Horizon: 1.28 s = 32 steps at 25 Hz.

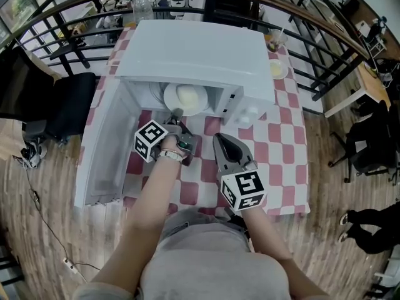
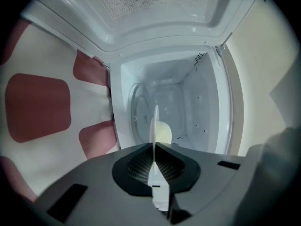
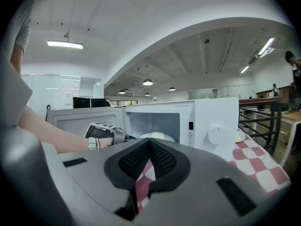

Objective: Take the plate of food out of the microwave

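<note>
A white microwave stands on the red-and-white checked table, its door swung open to the left. Inside lies a white plate with pale yellow food. My left gripper reaches into the opening and is shut on the plate's near rim. In the left gripper view the plate shows edge-on between the closed jaws of the left gripper, with the food just behind. My right gripper hovers over the table in front of the microwave, shut and empty; its own view shows the right gripper facing the microwave.
A small dish and a cup with a straw stand at the table's right rear corner. A bottle stands behind the microwave. A black chair is left of the table, and a curved railing runs around behind.
</note>
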Each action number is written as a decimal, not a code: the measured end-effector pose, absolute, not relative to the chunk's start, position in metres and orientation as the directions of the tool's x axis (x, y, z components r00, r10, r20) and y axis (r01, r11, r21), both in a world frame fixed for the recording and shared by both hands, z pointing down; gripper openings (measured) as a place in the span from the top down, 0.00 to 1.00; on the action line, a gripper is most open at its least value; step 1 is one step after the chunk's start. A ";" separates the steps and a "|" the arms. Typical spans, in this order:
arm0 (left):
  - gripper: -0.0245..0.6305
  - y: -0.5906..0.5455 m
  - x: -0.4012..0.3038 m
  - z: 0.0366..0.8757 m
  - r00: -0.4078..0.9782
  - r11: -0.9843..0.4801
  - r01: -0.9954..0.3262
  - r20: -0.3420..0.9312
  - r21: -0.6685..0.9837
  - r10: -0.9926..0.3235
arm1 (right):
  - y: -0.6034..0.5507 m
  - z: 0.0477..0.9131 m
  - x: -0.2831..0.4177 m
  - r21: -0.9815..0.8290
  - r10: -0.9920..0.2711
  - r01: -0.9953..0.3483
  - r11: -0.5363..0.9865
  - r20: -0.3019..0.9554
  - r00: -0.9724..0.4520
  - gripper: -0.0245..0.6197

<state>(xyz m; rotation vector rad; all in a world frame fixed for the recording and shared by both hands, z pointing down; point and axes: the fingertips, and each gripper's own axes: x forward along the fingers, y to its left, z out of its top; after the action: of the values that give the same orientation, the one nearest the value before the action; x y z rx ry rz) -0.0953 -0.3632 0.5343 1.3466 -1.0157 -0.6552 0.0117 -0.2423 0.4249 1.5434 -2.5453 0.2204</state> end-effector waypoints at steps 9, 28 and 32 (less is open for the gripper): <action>0.94 -0.345 -0.096 0.522 0.455 0.117 -0.161 0.179 0.980 -0.872 | -0.233 0.412 0.014 -0.052 -0.881 -0.891 0.450 0.140 -0.453 0.92; 0.94 -0.299 -0.096 0.493 0.454 0.095 -0.137 0.148 0.986 -0.879 | -0.217 0.397 0.014 -0.042 -0.878 -0.884 0.465 0.109 -0.466 0.92; 0.94 -0.291 -0.093 0.485 0.460 0.083 -0.143 0.141 0.986 -0.877 | -0.219 0.393 0.017 -0.034 -0.881 -0.887 0.460 0.107 -0.461 0.92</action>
<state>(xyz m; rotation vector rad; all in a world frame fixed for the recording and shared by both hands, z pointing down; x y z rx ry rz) -0.0935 -0.2908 0.4850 1.4004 -0.9758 -0.7039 0.0170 -0.2185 0.3926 1.5901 -2.6205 0.1296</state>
